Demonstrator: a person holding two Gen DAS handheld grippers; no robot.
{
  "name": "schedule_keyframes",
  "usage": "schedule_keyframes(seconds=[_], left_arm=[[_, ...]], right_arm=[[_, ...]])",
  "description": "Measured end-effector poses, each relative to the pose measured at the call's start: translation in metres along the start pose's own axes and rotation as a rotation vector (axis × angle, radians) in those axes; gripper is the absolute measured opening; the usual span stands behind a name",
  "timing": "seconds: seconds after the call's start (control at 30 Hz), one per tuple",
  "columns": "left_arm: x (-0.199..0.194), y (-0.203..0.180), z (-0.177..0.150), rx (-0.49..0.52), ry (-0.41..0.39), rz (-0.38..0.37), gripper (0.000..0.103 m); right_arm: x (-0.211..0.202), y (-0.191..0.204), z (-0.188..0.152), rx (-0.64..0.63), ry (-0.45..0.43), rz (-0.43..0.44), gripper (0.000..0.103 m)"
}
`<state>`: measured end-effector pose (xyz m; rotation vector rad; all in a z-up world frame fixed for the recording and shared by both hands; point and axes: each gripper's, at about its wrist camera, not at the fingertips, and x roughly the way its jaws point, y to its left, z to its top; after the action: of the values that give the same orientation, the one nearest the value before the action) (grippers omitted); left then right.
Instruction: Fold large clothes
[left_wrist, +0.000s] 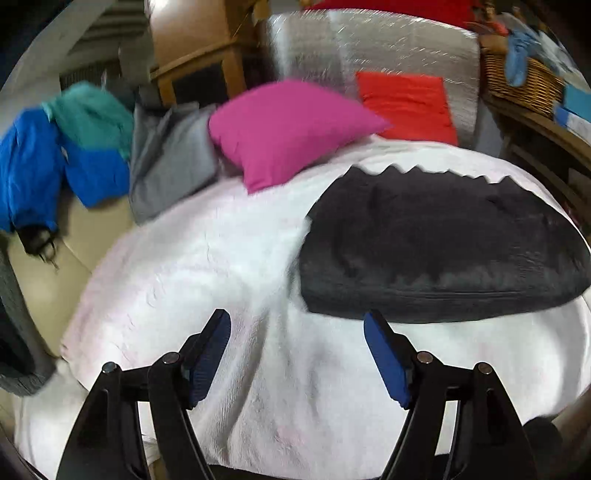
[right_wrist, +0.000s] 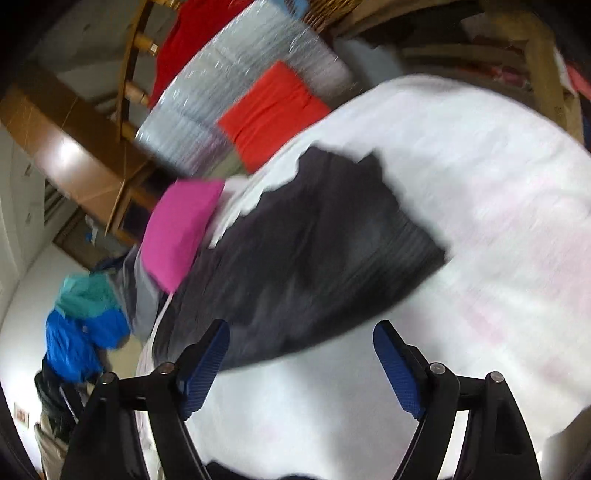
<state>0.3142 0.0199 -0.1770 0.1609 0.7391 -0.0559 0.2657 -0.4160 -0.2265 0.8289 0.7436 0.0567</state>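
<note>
A dark grey garment (left_wrist: 439, 251) lies folded flat on a white blanket (left_wrist: 221, 266) on the right side of the bed. It also shows in the right wrist view (right_wrist: 295, 258), which is tilted and blurred. My left gripper (left_wrist: 297, 332) is open and empty, held above the white blanket just in front of the garment's near edge. My right gripper (right_wrist: 301, 350) is open and empty, above the garment's near edge and the white blanket (right_wrist: 480, 221).
A pink pillow (left_wrist: 288, 129), a red cushion (left_wrist: 406, 103) and a grey pillow (left_wrist: 170, 155) lie at the bed's far side. Blue and teal clothes (left_wrist: 66, 147) are piled at the left. A wicker basket (left_wrist: 524, 81) stands at the right on wooden furniture.
</note>
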Motion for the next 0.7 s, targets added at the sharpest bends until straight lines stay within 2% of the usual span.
schedule_keyframes(seconds=[0.1, 0.37, 0.7], left_arm=[[-0.02, -0.01, 0.002, 0.028, -0.06, 0.018, 0.076], [-0.039, -0.019, 0.008, 0.04, -0.112, 0.047, 0.077], [-0.032, -0.02, 0.004, 0.034, -0.088, 0.064, 0.077]], right_arm=[[-0.001, 0.016, -0.012, -0.046, -0.004, 0.005, 0.083], [-0.007, 0.039, -0.026, -0.067, -0.005, 0.031, 0.083], [0.0, 0.049, -0.036, -0.076, 0.014, 0.024, 0.083]])
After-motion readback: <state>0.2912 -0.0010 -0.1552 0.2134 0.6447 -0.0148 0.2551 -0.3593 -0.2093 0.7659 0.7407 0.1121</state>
